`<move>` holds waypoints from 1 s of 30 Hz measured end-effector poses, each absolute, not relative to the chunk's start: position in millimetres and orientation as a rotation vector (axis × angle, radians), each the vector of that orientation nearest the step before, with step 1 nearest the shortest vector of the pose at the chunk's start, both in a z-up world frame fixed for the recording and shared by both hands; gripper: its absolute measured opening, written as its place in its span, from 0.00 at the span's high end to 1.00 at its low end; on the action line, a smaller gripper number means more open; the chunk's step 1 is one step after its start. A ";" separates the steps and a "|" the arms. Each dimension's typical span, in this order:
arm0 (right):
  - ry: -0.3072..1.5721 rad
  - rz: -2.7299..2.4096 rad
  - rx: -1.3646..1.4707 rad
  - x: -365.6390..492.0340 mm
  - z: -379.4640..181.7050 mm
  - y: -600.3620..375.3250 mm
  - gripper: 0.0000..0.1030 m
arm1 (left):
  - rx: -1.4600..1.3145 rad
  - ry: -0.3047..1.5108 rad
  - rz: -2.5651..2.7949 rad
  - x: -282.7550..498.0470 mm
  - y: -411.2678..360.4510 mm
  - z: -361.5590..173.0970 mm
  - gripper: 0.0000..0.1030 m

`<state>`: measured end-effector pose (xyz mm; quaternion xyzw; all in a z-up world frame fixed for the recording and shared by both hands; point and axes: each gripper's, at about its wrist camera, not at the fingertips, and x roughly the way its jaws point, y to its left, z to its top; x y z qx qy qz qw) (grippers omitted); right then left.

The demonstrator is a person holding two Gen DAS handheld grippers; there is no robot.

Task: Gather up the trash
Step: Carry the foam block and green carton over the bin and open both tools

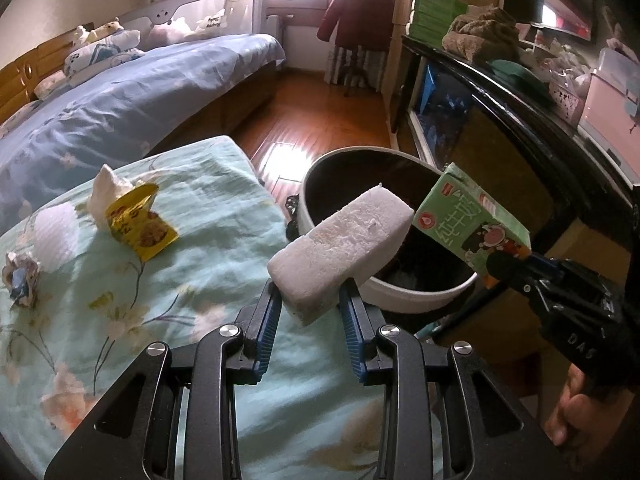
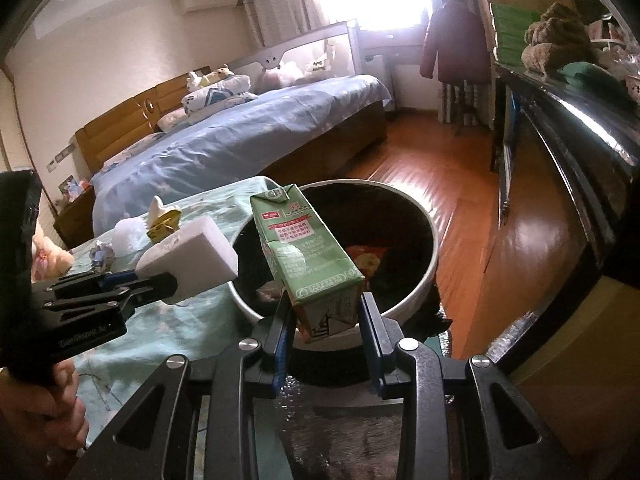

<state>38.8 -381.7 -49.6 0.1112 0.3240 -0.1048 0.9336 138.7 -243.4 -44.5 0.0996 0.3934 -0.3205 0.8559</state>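
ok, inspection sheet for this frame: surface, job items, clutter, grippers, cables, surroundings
surface: floral teal cloth, wrinkled, beside the bin.
job's things: white foam block and green carton both held up at the round bin; a wrapper already lies inside it.
clutter: yellow wrapper, white tissue, crumpled paper and a pale wad on the cloth.
grippers: left gripper shut on the foam block; right gripper shut on the carton.
cables: nothing seen.
surroundings: blue bed, wooden floor, dark cabinet, coat on a stand.
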 end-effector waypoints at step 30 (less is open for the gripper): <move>0.718 -0.297 0.220 66.4 -53.9 -408.6 0.69 | 0.241 0.846 -0.679 165.7 -297.2 -47.5 0.72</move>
